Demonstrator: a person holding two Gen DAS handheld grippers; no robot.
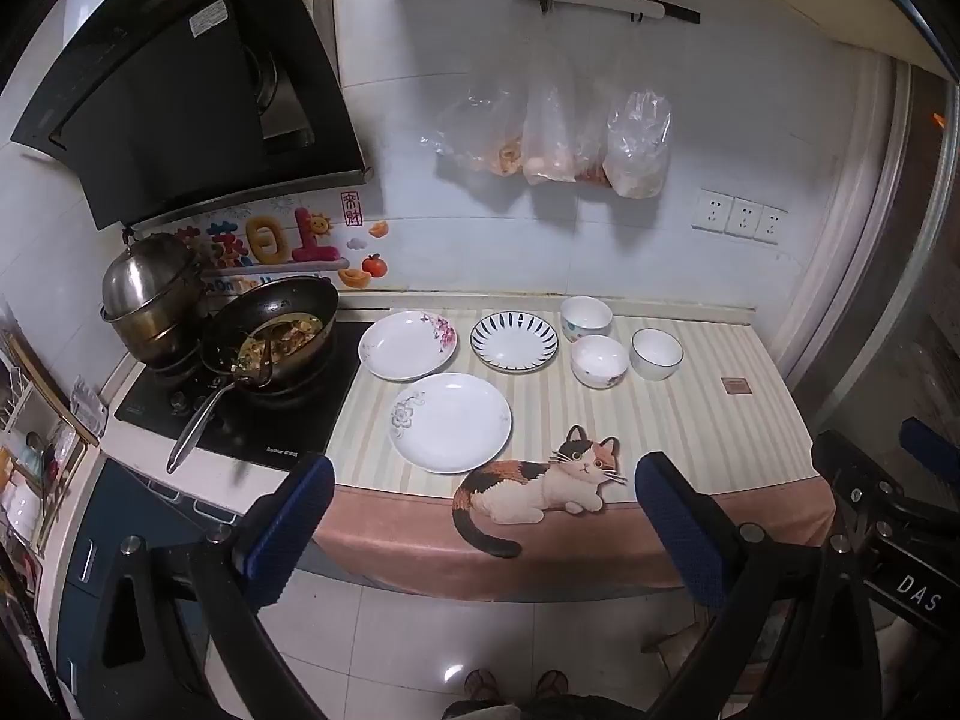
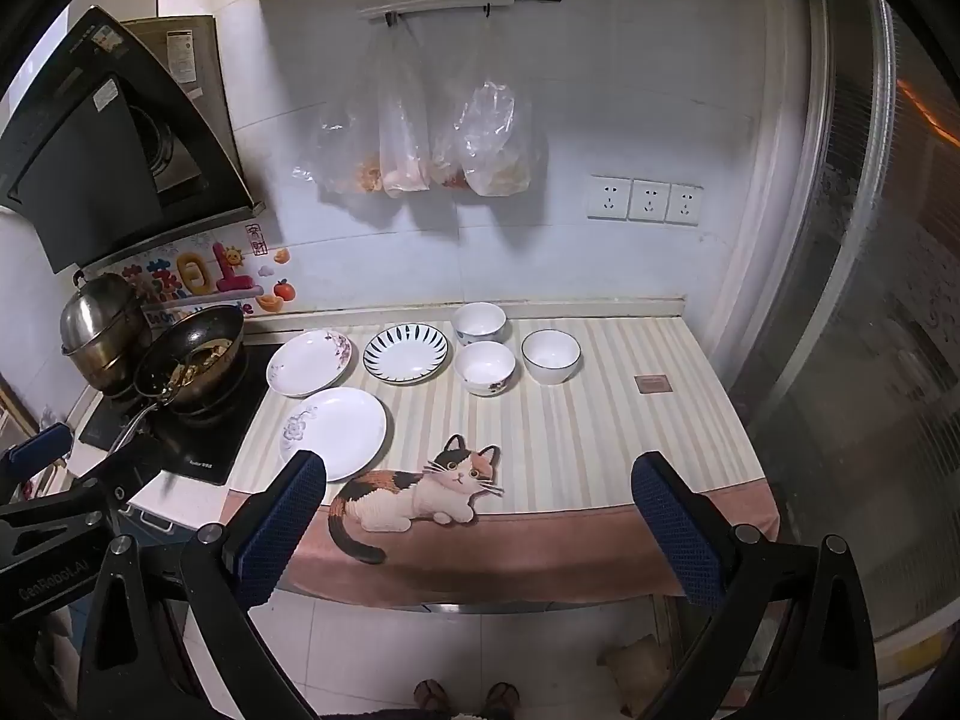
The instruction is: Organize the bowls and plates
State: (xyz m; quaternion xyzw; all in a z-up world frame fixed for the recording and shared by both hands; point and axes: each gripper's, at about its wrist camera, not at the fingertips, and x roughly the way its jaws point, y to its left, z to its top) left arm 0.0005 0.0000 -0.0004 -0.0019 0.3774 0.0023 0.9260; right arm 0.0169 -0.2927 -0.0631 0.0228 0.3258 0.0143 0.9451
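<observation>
I've got three plates flat on the striped counter: a pink-blossom plate [image 1: 408, 343], a blue-rayed plate [image 1: 514, 341] right beside it, and a grey-flower plate [image 1: 451, 422] nearer me. Three white bowls [image 1: 600, 360] sit upright to the right, clustered close.

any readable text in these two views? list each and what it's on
"DAS": right tongs' body, seen from the left wrist.
"GenRobot.AI": left tongs' body, seen from the right wrist; last letters soft.
"日上": large colourful wall sticker; its other characters are hidden by the pot, the English line below only partly legible.
Red seal sticker: two characters, too blurred.
Range hood labels and cooktop brand: too small.
</observation>
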